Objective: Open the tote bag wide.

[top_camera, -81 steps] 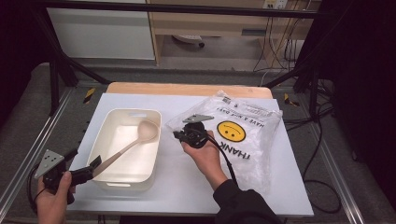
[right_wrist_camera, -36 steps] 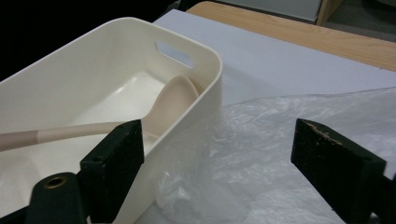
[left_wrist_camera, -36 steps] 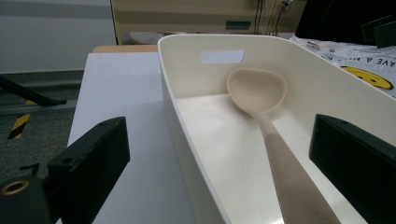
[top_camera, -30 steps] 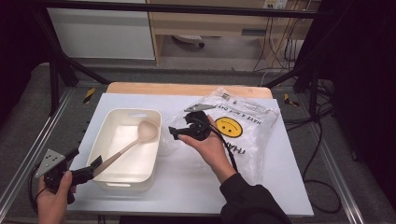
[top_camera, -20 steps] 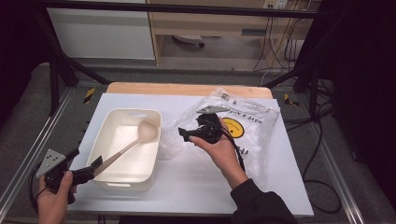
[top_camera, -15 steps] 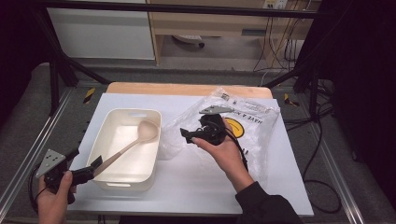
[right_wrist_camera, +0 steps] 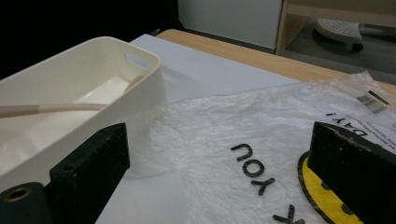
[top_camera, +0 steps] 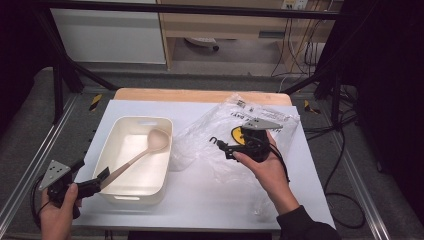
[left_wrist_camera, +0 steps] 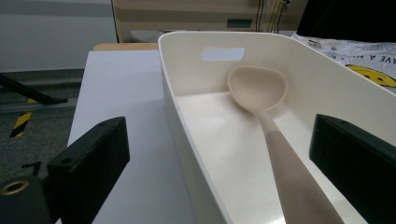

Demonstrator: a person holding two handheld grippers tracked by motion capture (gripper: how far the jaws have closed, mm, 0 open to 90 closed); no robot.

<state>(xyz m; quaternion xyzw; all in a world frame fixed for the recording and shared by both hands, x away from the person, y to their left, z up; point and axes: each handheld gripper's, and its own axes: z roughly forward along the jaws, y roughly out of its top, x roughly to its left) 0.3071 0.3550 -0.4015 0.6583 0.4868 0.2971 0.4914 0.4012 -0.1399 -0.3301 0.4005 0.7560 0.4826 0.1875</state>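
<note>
Two black two-jaw grippers are showing in the high view, the left gripper (top_camera: pixel 102 176) at the near left corner and the right gripper (top_camera: pixel 218 144) over the middle of the table, each sitting in one hand of the person. One cream rectangular plastic bin (top_camera: pixel 116 189) is standing on the one white-topped table (top_camera: pixel 200 210), and one beige long-handled spoon (top_camera: pixel 145 152) is lying inside that bin. One crinkled clear plastic bag with a yellow smiley face and black lettering (top_camera: pixel 210 127) is lying beside the bin.

grey floor (top_camera: pixel 210 60) beyond the table, a white cabinet (top_camera: pixel 110 35), wooden shelving (top_camera: pixel 225 25), cables (top_camera: pixel 300 55).
</note>
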